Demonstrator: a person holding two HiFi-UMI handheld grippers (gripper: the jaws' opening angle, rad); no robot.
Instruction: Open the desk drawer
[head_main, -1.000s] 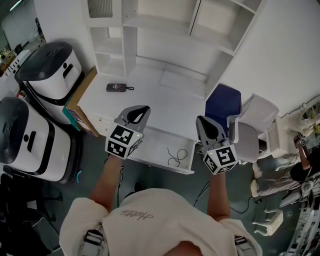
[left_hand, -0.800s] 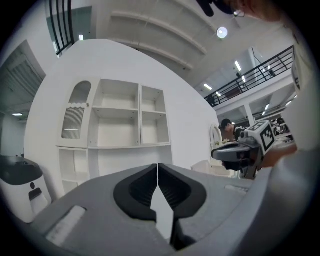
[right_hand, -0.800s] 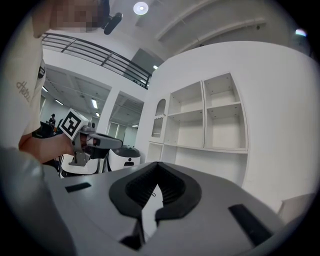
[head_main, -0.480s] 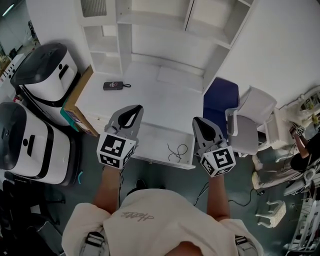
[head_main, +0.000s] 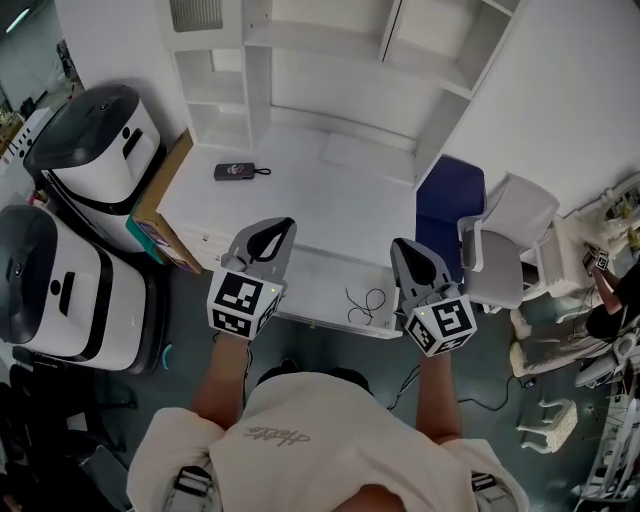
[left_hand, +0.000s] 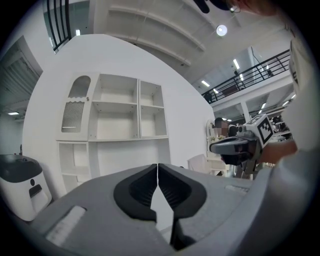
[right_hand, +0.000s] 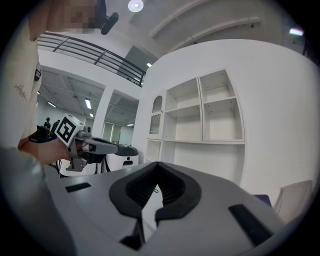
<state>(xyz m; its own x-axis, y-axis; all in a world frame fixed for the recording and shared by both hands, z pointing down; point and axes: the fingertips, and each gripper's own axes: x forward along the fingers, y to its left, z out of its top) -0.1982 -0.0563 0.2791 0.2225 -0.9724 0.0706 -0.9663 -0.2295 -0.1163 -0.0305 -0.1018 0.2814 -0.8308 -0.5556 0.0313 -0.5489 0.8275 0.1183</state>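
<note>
Now drawer (head_main: 318, 282) lies open between left gripper (head_main: 284, 224) and right gripper (head_main: 399, 244); fingers (left_hand: 136, 190) on both clenched, empty.

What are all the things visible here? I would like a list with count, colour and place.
desk: 1, white, centre, shelves behind
drawer: 1, white, pulled out at desk front
cable: 1, dark, in drawer
device: 1, black, on desk, left
machines: 2, white and black, floor, left
chairs: 2, blue and grey, right of desk
left gripper: 1, grey, shut, near drawer's left end
right gripper: 1, grey, shut, near drawer's right end
</note>
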